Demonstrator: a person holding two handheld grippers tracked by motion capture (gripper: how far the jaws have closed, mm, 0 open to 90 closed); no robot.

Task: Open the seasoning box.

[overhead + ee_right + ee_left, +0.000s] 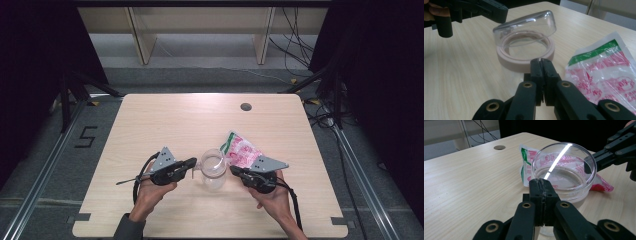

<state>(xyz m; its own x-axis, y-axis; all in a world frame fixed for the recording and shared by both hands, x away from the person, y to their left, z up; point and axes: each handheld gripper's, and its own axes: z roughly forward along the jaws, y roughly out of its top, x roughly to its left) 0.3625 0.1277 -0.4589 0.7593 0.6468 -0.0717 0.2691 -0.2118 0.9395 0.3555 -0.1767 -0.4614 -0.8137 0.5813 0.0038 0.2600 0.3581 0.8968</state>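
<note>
Both grippers, left (192,163) and right (234,170), look pressed together on the clear jar's (213,169) rim, so I'd say it's gripped, pink bag (241,150) untouched.

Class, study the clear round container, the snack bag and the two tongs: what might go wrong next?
1. The left tongs pinch only the rim of the tilted clear container; it may slip and drop.
2. The right tongs are shut beside the snack bag and could nudge it or the container.
</note>
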